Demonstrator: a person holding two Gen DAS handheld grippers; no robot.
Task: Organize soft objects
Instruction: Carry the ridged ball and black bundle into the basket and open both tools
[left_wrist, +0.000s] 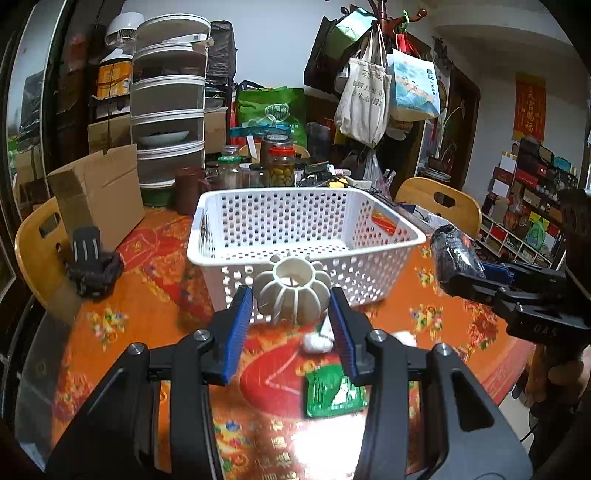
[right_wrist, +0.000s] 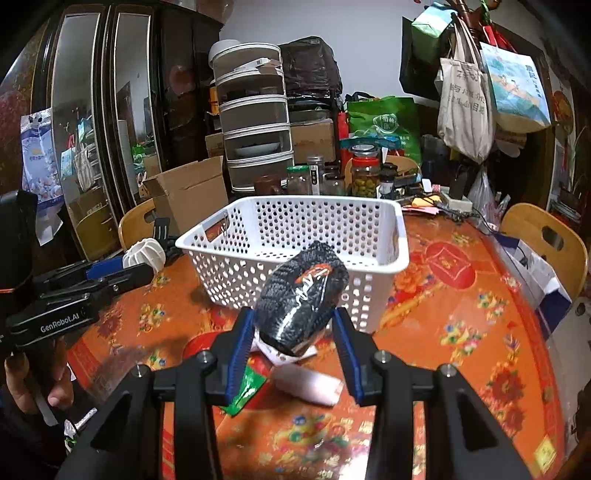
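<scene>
Left tool (left_wrist: 291, 306) clenched on ribbed white ball (left_wrist: 293, 291), right tool (right_wrist: 293, 325) grasping dark roll (right_wrist: 303, 295) (green packet (left_wrist: 332, 393) clearest from left), basket (right_wrist: 400, 236) beyond.

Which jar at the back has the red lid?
The glass jar full of green olives, standing behind the white plastic basket; the neighbouring jars have green or dark lids.

A: Setting?
B: Lived-in home, dining corner. Round table (left_wrist: 129, 325) under a red-orange floral cloth, wooden chairs (right_wrist: 546, 236), pickle jars (left_wrist: 282, 166), stacked food covers (left_wrist: 168, 107).
A: Anything else?
B: Tote bags (right_wrist: 465, 107) on a coat rack; mirrored wardrobe (right_wrist: 92, 122).
</scene>
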